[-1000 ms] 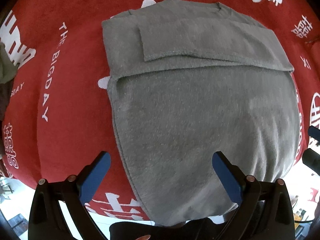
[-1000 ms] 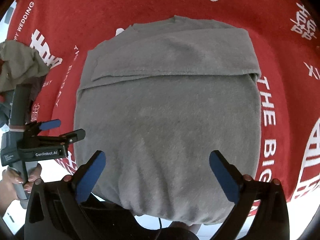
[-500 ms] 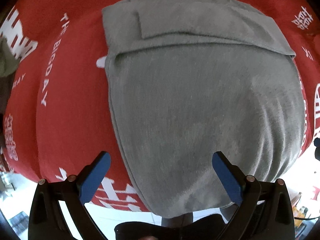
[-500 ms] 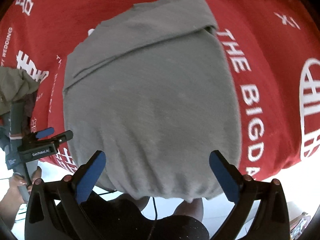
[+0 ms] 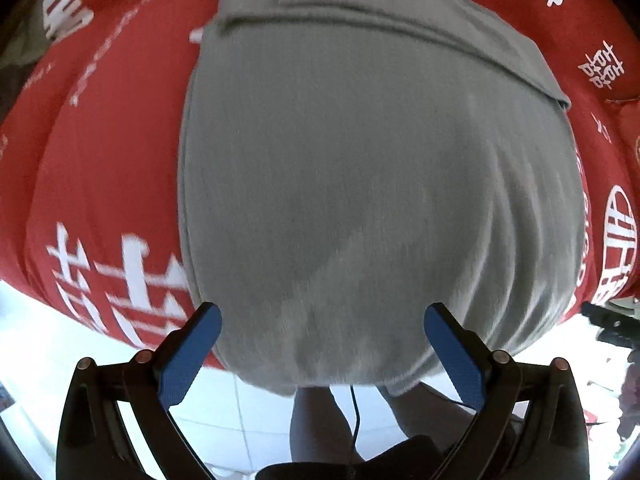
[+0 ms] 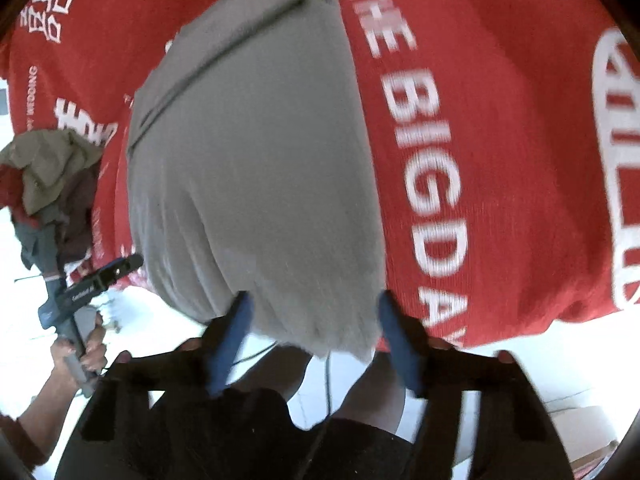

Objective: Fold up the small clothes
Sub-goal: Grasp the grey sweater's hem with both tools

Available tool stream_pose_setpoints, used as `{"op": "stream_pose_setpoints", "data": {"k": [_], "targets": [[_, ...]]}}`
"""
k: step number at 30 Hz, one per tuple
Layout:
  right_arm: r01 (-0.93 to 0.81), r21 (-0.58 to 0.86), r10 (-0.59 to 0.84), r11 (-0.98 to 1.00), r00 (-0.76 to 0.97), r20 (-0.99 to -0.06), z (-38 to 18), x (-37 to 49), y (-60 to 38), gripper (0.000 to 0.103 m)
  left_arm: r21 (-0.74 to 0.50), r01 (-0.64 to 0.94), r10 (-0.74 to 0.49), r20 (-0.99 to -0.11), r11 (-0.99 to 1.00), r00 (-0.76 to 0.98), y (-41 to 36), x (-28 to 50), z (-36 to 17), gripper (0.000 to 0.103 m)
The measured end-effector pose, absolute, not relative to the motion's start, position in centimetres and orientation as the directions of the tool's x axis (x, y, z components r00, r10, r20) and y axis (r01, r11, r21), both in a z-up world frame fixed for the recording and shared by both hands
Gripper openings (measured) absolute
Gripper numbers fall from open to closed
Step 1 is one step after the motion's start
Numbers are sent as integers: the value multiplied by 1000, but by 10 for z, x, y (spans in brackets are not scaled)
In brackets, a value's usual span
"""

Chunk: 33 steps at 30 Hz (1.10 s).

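Note:
A grey garment [image 5: 360, 184], with a folded band across its far end, lies on the red tablecloth [image 5: 112, 160]. Its near hem hangs over the table's front edge. My left gripper [image 5: 322, 344] stands open above that hem, its blue pads [image 5: 188, 356] wide apart on either side of the hem's left part. In the right wrist view the grey garment [image 6: 256, 168] runs down to my right gripper [image 6: 316, 332]. Its jaws are closing with the hem's right corner between them, and the pads do not press on the cloth. The left gripper [image 6: 128, 264] shows at the left, held by a hand [image 6: 80, 348].
A heap of other clothes [image 6: 48, 168] sits at the table's left end. The red tablecloth [image 6: 500, 160] carries white lettering. Below the front edge are a person's legs [image 5: 320, 420], a thin cable and white floor tiles [image 5: 248, 420].
Both grippers have come back toward the table's front edge, so the hem now lies at the fingers. The right jaws have narrowed around the hem's corner. The left jaws stay wide.

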State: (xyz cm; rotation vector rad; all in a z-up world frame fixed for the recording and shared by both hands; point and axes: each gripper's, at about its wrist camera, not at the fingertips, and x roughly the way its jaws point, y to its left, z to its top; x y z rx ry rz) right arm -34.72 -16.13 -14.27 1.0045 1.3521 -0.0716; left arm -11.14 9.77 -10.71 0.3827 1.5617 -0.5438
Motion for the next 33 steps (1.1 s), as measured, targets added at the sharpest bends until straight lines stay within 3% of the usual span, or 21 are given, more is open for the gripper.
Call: {"op": "stream_pose_setpoints", "data": {"k": [11, 25, 28, 33], "targets": [[543, 648, 615, 535, 275, -739, -218, -366, -123, 63, -197, 523, -154, -980, 829, -125, 165, -122, -143, 102], [493, 677, 635, 547, 282, -719, -216, -367, -111, 64, -359, 479, -287, -933, 801, -219, 182, -137, -174, 102], [487, 704, 648, 517, 314, -694, -210, -362, -109, 64, -450, 446, -361, -891, 773, -274, 175, -150, -168, 102], [482, 725, 656, 492, 342, -673, -214, -351, -102, 64, -411, 512, -327, -911, 754, -250, 162, -166, -176, 102]]}}
